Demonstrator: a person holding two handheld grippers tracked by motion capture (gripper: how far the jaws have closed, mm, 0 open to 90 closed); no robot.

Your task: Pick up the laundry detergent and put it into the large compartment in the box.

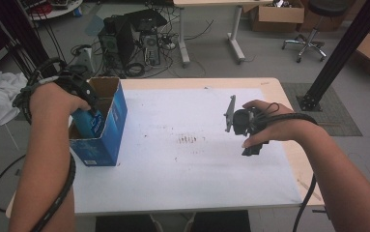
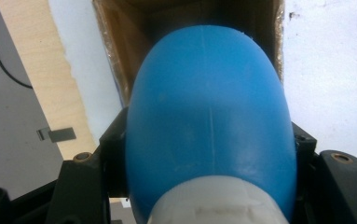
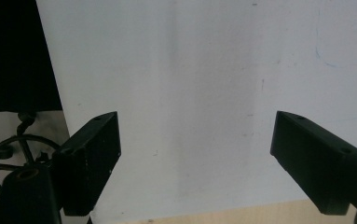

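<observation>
Left gripper (image 1: 88,104) sits over the open top of a blue cardboard box (image 1: 109,126) at the table's left edge, jaws clamped on a blue bottle (image 2: 209,126) with a white cap end toward the camera. In the left gripper view the bottle's rounded body points into the brown inside of the box, black jaws pressing on both of its sides. The box stands upright on the white sheet (image 1: 187,154) covering the wooden table (image 1: 289,159). Faint reddish marks on the sheet near the middle. Right gripper (image 1: 250,145) hovers over the right part of the sheet, well apart from the box, jaws spread wide with nothing between them.
</observation>
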